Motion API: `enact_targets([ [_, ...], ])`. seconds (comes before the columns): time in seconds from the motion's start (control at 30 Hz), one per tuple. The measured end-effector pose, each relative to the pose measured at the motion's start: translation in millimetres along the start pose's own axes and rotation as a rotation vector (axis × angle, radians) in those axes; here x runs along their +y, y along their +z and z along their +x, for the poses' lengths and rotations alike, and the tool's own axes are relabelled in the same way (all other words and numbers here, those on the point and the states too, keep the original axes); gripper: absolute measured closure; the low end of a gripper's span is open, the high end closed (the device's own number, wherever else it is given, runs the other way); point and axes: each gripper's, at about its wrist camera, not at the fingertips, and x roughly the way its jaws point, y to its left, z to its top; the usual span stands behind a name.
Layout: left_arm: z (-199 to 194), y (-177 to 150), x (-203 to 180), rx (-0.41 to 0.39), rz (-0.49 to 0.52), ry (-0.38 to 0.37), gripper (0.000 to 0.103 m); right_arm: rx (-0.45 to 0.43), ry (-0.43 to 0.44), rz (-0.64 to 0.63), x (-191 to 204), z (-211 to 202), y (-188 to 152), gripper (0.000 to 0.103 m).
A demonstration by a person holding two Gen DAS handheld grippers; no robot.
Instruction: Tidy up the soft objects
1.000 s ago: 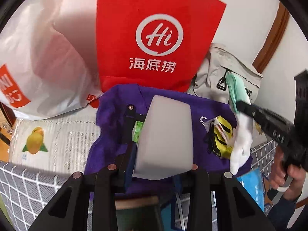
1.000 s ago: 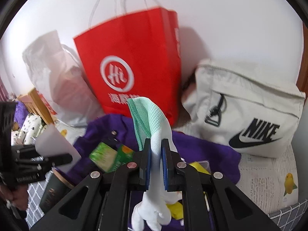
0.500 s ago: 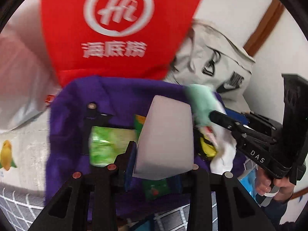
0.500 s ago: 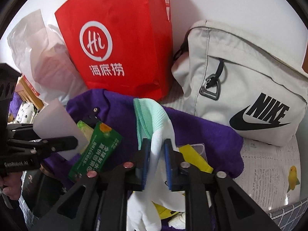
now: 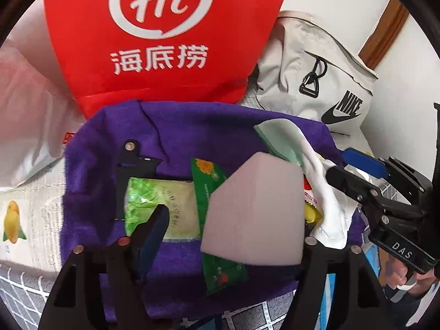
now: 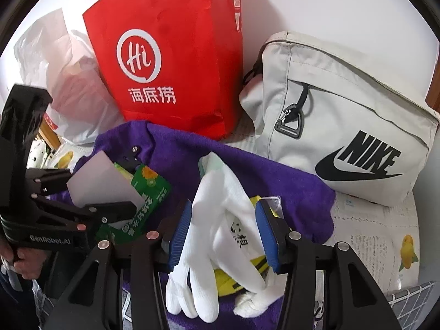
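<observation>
A pale grey foam block (image 5: 253, 214) sits between the jaws of my left gripper (image 5: 231, 220). The jaws are opening: the left pad (image 5: 154, 231) stands clear of the block, and the block hides the right finger. A white glove (image 6: 220, 220) with a mint cuff slumps between the jaws of my right gripper (image 6: 224, 214), which are also opening, with gaps at the blue pads (image 6: 264, 228). Both things hang just over a purple towel (image 5: 192, 126). In the left wrist view the right gripper (image 5: 343, 165) sits at the right with the glove (image 5: 327, 200).
On the towel (image 6: 288, 181) lie green packets (image 5: 162, 206), a black strap (image 5: 132, 159) and a yellow item (image 6: 233, 277). Behind stand a red paper bag (image 5: 165, 27), a grey Nike bag (image 6: 343, 110) and a white plastic bag (image 6: 55, 68). A hand (image 5: 404, 275) grips the right tool.
Both grippers' jaws have spread apart. The glove has sagged from upright to slumping on the towel. The left gripper moved right over the towel, and the block now leans toward its right finger.
</observation>
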Motion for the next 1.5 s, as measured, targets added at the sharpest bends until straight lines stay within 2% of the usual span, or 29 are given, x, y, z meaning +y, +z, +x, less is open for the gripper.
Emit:
enact_targets([
  [0.33,-43,3,10,-0.08,-0.016,0.074,0.03,0.009,0.005,0.005,5,-17,-13,0.055],
  [0.5,-60,3,15,-0.102,-0.019,0.095,0.03,0.01,0.009,0.002,13,-23,-15,0.055],
  [0.77,-79,-10,28,-0.12,-0.034,0.182,0.03,0.005,0.012,-0.015,27,-41,-25,0.055],
  [1.1,-104,-39,26,-0.137,-0.04,0.173,0.03,-0.008,0.016,-0.014,41,-66,-40,0.055],
  [1.27,-121,-61,14,-0.152,-0.032,0.163,0.03,-0.015,0.015,-0.005,48,-84,-49,0.055],
  [1.4,-136,-81,-1,-0.173,-0.012,0.165,0.03,-0.027,-0.02,-0.013,57,-104,-59,0.055],
  [1.5,-148,-95,-13,-0.194,-0.001,0.156,0.019,-0.042,-0.02,-0.006,62,-120,-67,0.052],
])
